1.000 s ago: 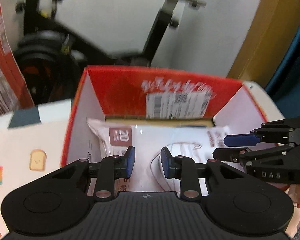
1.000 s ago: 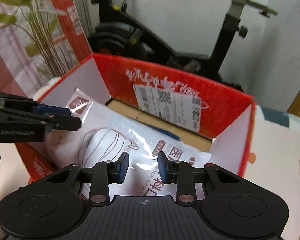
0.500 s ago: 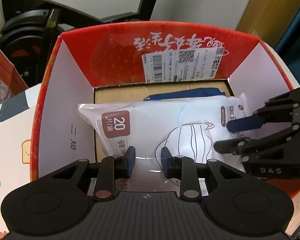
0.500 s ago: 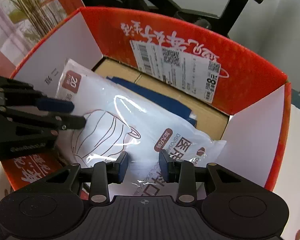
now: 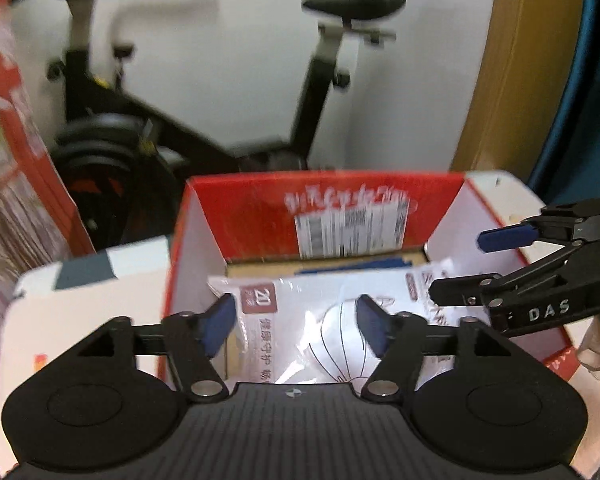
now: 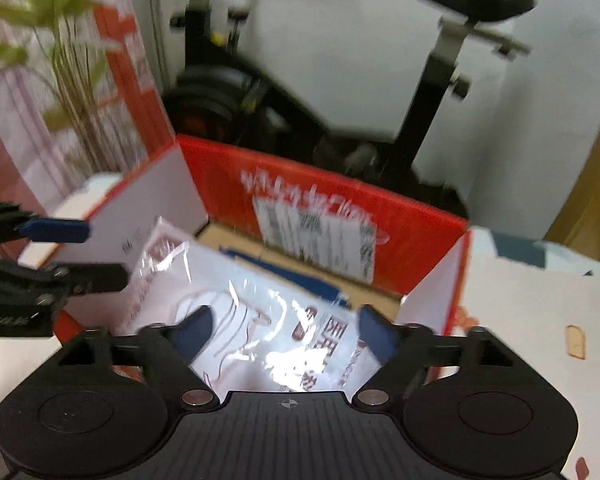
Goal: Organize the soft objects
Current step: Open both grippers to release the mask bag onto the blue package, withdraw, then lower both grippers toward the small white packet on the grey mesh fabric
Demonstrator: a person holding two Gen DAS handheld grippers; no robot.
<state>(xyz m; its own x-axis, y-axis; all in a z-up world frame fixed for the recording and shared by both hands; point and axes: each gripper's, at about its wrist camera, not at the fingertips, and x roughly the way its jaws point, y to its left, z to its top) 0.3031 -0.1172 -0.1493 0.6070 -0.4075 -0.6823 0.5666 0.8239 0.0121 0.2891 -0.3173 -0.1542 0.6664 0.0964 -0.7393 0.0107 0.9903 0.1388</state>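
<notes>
Both grippers are held over a red box (image 5: 260, 216). On the left gripper (image 5: 296, 324) the jaws are being opened, and its blue pads (image 5: 220, 322) are seen wide apart. Nothing is held between them. On the right gripper (image 6: 286, 330) the jaws are being opened too, and its pads (image 6: 374, 334) are spread wide with nothing pinched.

A soft pack of face masks (image 5: 320, 312) is seen lying inside the red box, under both grippers. It is wrapped in shiny clear plastic, and a drawing of a mask is printed on it. In the right wrist view the pack (image 6: 260, 320) is seen lying slanted, with one corner up against the white side wall of the box (image 6: 420, 240). Something dark blue (image 6: 292, 276) is seen under the pack, but what it is cannot be told.

A white label (image 6: 320, 232) is stuck on the far red wall. An exercise bike (image 5: 308, 92) is seen behind the box, by a white wall. Green plant stems (image 6: 60, 80) are seen to one side.
</notes>
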